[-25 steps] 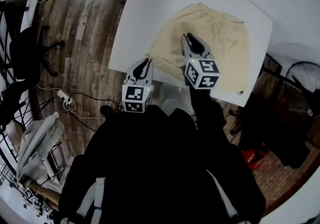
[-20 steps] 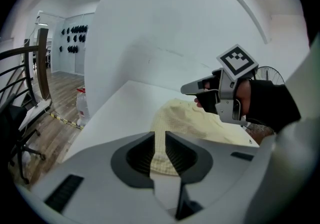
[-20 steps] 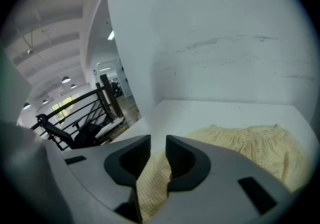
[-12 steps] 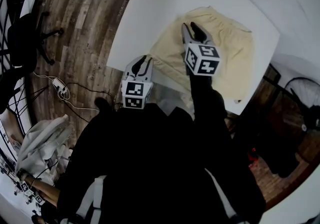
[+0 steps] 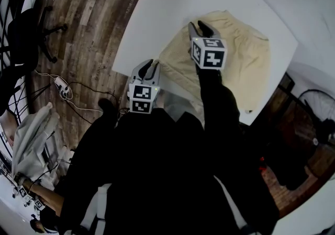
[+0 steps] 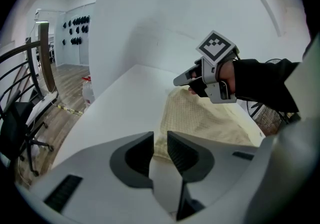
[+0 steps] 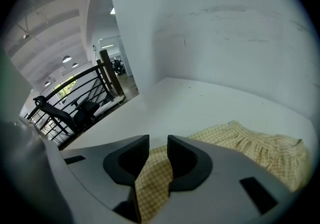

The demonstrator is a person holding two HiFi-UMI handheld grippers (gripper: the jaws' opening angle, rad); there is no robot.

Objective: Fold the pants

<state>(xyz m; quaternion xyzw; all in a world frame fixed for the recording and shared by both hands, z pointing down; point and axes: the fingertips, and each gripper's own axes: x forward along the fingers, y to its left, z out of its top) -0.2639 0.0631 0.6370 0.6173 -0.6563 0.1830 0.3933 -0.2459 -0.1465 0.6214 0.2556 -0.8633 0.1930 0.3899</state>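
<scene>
Wood floor (image 5: 78,24) ran along the left of the white table (image 5: 157,9). A black chair (image 5: 29,40) stood well off from the table, and a cable (image 5: 68,98) lay loose on the boards nearer to me. On the table lay the pants (image 5: 246,66), pale yellow with a fine check. They were spread over the table's right half and reached close to its near and right edges.

My right claw (image 5: 201,29) was over the table's middle, at the left side of the pants, pointing down and away from me. Its jaws were closed on the pants. In the right gripper view a strip of the checked cloth ran up through the gap between them, pinched from both sides. Past the jaws the rest of the pants trailed across the table to a gathered edge, with a white wall (image 7: 225,28) rising behind the table.

My left claw (image 5: 148,65) hung at the table's near-left edge, just short of the nearest corner of the pants. Its jaws had just been opening and stood a narrow way apart with nothing gripped. Through the gap I could see only that corner of the pants and bare table beyond the tips. The left gripper view also caught my right hand (image 6: 226,74) in a black sleeve, further in over the table.
</scene>
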